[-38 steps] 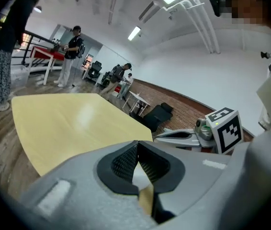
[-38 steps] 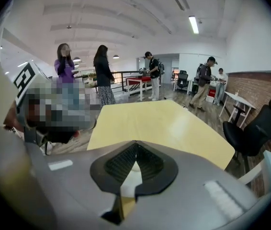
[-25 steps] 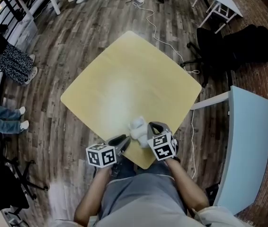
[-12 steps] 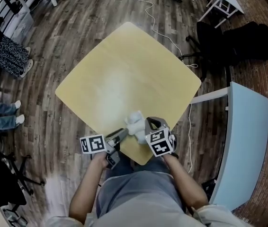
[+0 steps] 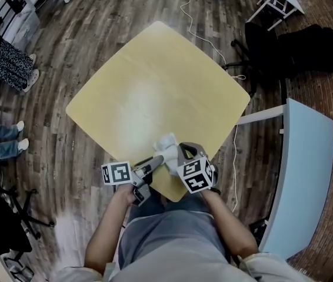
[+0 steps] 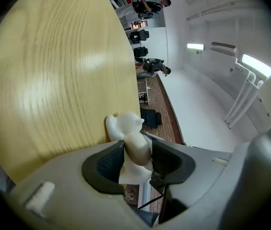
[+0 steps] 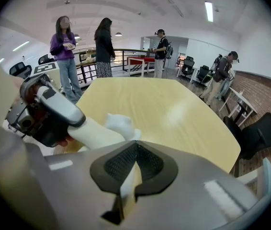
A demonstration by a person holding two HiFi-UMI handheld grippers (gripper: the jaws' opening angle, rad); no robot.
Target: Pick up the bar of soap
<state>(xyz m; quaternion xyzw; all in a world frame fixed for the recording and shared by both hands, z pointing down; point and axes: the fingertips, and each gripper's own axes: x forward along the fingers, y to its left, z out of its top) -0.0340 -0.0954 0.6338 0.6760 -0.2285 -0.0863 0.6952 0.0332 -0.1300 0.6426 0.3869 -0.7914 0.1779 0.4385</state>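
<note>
Low in the head view, left of centre, the left gripper [image 5: 153, 162] pointed in from the person's side with its jaws opening; its own view showed the bar of soap [image 5: 166, 146] standing between the pads, close on both sides but not squeezed. Just to the right, at lower centre, that white, knobbly bar sat over the near corner of the table [image 5: 155, 87]; whether it rested on the wood or hung just clear of it, I could not tell. Further right, the right gripper [image 5: 182, 154] had its jaws drawn almost together on a thin pale edge, which I took to be the soap's own, so this looked like a pinch that wanted a better hold. To do it well, I judged, the left jaws should slide further along until the thick middle of the bar sat square between the pads, not the lumpy end; then close slowly and evenly, since soap is slick and may squirt out of a hard or skewed squeeze. The right pinch should let go only once the left had bitten, and all of it over the table, so a slip landed on wood and not the floor.
</note>
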